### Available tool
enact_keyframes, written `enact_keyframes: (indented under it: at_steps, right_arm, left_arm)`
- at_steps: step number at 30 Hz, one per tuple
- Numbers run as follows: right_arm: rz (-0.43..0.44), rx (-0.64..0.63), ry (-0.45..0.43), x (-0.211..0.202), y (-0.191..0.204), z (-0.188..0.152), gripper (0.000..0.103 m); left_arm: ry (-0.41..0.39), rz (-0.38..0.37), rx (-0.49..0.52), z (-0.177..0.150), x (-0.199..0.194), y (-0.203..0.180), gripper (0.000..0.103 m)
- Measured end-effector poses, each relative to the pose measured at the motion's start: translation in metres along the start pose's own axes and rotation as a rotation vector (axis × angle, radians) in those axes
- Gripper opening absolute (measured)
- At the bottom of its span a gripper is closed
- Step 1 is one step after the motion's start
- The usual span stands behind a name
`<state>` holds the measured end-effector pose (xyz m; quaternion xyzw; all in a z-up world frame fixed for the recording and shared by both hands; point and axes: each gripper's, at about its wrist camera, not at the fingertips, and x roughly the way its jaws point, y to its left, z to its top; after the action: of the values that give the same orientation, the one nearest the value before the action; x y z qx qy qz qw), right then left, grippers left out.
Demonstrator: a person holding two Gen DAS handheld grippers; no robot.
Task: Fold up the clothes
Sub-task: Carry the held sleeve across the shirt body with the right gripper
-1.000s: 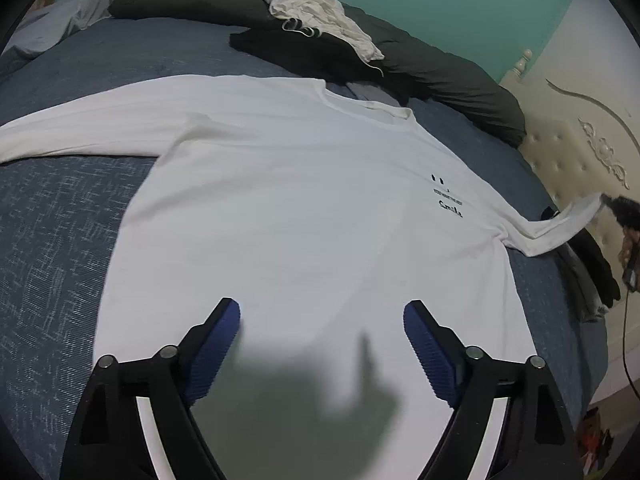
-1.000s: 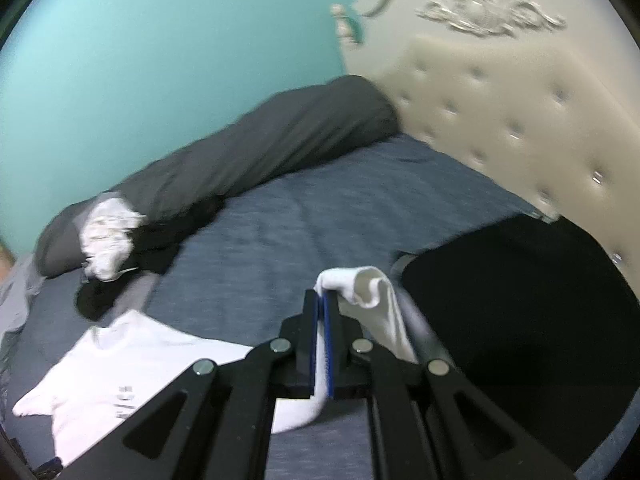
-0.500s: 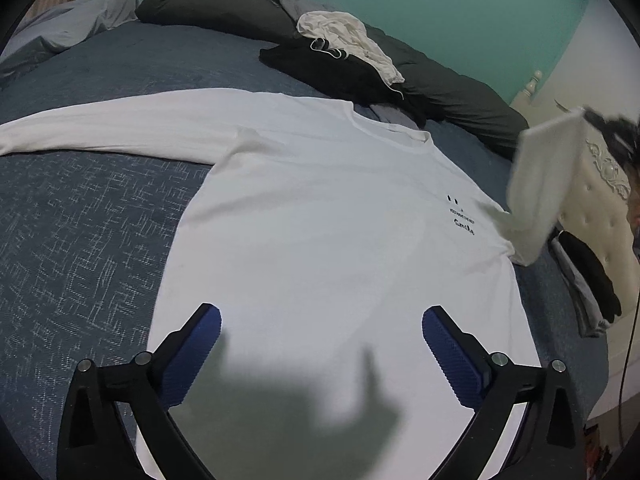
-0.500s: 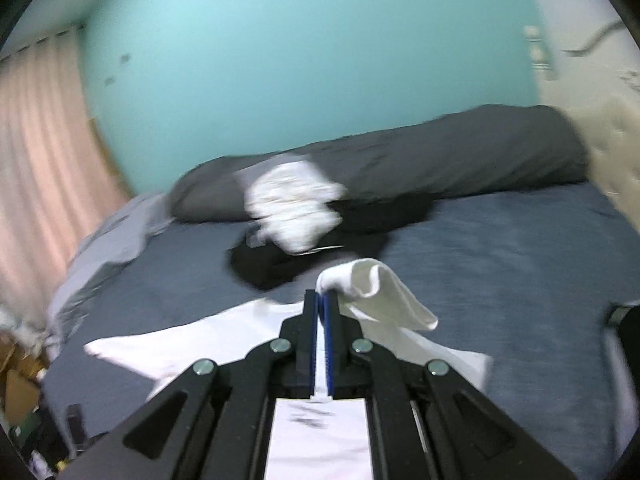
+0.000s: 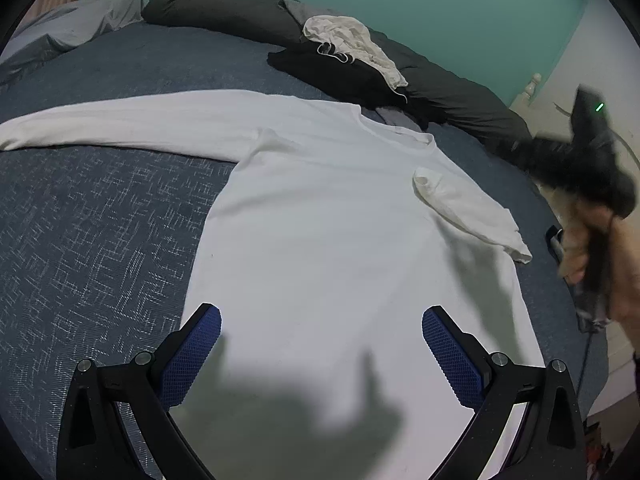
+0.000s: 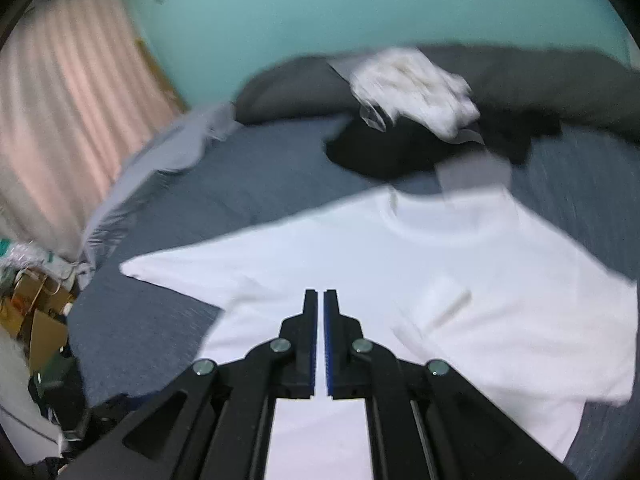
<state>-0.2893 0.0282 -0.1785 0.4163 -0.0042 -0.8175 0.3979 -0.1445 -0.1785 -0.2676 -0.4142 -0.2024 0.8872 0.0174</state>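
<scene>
A white long-sleeve shirt (image 5: 320, 220) (image 6: 460, 264) lies face up on the blue bed cover (image 5: 100, 240). One sleeve (image 5: 464, 208) (image 6: 444, 300) is folded in across the chest. The other sleeve (image 5: 120, 124) stretches out flat to the left. My left gripper (image 5: 322, 314) hovers wide open over the shirt's lower body with nothing between its pads. My right gripper (image 6: 320, 292) is shut and empty above the shirt's middle. In the left wrist view it is a dark blur at the right edge, held by a hand (image 5: 580, 248).
A dark grey duvet roll (image 5: 224, 4) lies along the far side of the bed. A black garment (image 5: 340, 72) and a cream one (image 5: 348, 36) are piled against it. A cream headboard (image 5: 560, 92) is at the right; curtains (image 6: 60, 120) and boxes (image 6: 36, 308) stand beyond the left edge.
My right gripper swung from the headboard side over the shirt, carrying the sleeve; the sleeve now lies folded on the chest, out of the pads. My left gripper's jaws stand wider.
</scene>
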Motion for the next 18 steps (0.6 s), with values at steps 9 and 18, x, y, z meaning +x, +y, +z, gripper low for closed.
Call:
enact_keyframes:
  at_steps: [9,18]
  right_arm:
    - [-0.14,0.074,0.13,0.05,-0.05,-0.032,0.042]
    - [-0.207,-0.123,0.176,0.099,-0.036,-0.032,0.053]
  left_arm:
    - [0.012,-0.008,-0.005,0.003,0.011,-0.004,0.103]
    - [0.017,-0.008,-0.008,0.003,0.015,0.0,0.103]
